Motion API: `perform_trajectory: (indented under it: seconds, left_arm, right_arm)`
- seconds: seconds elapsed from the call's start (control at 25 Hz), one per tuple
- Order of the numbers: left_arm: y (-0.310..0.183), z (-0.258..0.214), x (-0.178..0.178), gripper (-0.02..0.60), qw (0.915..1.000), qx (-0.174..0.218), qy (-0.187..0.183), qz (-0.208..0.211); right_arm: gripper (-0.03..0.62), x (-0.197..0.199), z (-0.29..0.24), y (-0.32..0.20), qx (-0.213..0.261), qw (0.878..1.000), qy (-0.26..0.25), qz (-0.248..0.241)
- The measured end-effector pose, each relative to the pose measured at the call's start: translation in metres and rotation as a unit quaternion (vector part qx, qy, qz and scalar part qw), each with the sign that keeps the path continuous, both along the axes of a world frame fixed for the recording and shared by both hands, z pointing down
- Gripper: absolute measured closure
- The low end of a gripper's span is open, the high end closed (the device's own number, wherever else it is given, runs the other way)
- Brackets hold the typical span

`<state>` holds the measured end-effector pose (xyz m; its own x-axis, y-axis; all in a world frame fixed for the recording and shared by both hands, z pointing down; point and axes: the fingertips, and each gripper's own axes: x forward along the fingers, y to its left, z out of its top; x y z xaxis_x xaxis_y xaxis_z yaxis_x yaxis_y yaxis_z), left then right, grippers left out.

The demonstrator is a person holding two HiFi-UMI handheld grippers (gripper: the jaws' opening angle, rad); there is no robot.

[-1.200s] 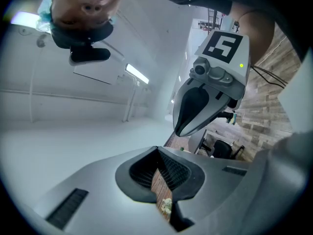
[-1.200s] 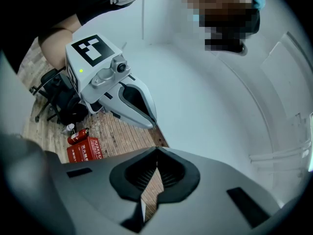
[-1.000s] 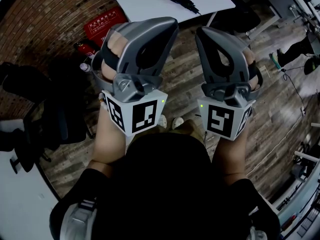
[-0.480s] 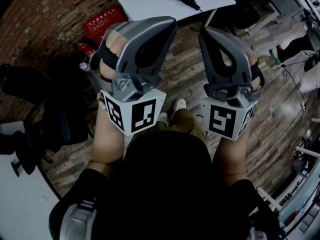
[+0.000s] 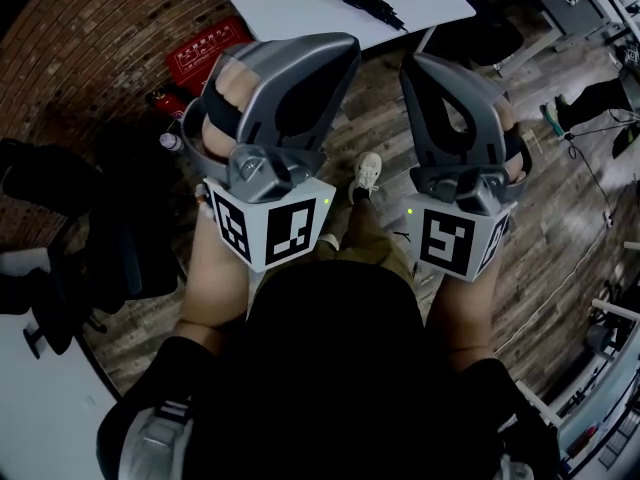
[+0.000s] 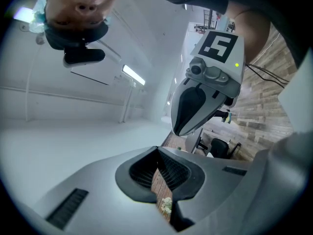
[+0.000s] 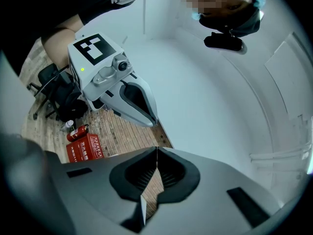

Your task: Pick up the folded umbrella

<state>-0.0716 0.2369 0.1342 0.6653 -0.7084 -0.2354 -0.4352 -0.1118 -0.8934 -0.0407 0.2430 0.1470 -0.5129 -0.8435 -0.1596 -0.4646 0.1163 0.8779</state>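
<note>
In the head view a white rectangular tabletop lies at twelve o'clock. At eleven o'clock, a flat red box with white lettering sits on a reddish brick-patterned surface. Just below the box, toward ten o'clock, are a small red fire extinguisher lying on its side and a clear bottle with a white cap. A black office chair fills nine o'clock. Grey-brown wooden floor planks run through the centre and out to three o'clock. In the right gripper view the box, extinguisher and bottle cluster at eight o'clock, with the chair above them at nine.
</note>
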Motion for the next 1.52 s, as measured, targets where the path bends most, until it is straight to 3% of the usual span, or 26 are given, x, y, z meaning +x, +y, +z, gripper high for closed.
perform_trajectory:
  seconds: [0.52, 1.0, 1.52]
  left_arm:
    - [-0.071, 0.007, 0.023, 0.569, 1.0, 0.006, -0.006, -0.003]
    - [-0.177, 0.017, 0.045, 0.569, 0.9992, -0.012, -0.01, -0.036]
    - [-0.292, 0.034, 0.07, 0.569, 0.9972, -0.035, -0.038, -0.054]
  right_arm:
    - [0.565, 0.023, 0.006, -0.066, 0.005, 1.0, -0.006, -0.005]
    - [0.564, 0.06, 0.01, -0.176, -0.013, 1.0, -0.01, -0.007]
    - [0.565, 0.086, 0.027, -0.296, -0.052, 0.998, -0.015, -0.024]
